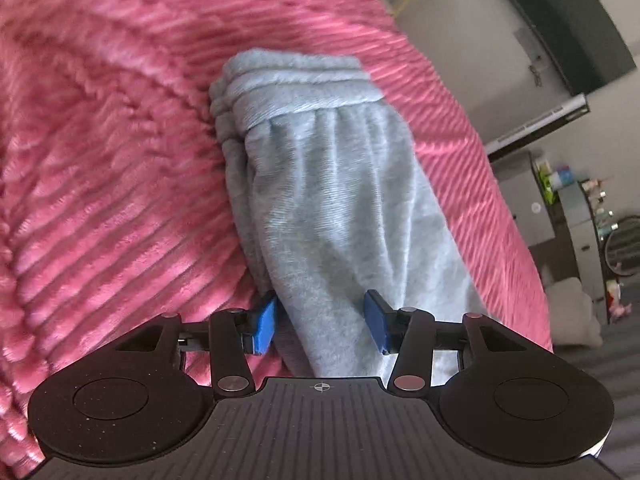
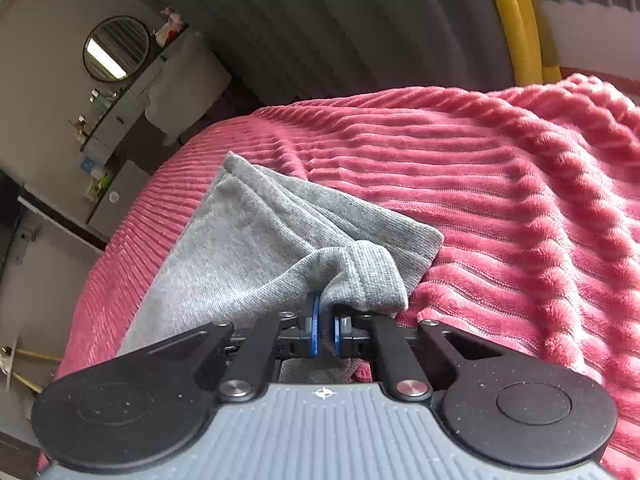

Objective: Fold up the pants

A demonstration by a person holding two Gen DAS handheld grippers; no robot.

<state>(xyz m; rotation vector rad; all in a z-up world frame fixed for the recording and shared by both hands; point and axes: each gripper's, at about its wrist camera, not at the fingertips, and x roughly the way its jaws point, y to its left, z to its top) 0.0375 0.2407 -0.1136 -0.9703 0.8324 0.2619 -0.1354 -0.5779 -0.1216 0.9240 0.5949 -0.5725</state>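
Light grey pants (image 1: 328,184) lie folded lengthwise on a pink ribbed blanket (image 1: 112,128), the gathered waistband at the far end. My left gripper (image 1: 320,322) is open, its blue pads either side of the near part of the pants without clamping it. In the right wrist view the pants (image 2: 248,240) stretch away to the left, and a ribbed leg cuff (image 2: 372,276) is bunched at my right gripper (image 2: 325,334), which is shut on the cuff fabric. A second cuff (image 2: 412,240) lies flat under it.
The pink blanket (image 2: 500,184) covers the bed. Beyond the bed edge stand a grey dresser with small items (image 1: 580,208), a round mirror (image 2: 116,48) and a yellow tube (image 2: 516,20). Dark floor lies to the right of the bed (image 1: 616,360).
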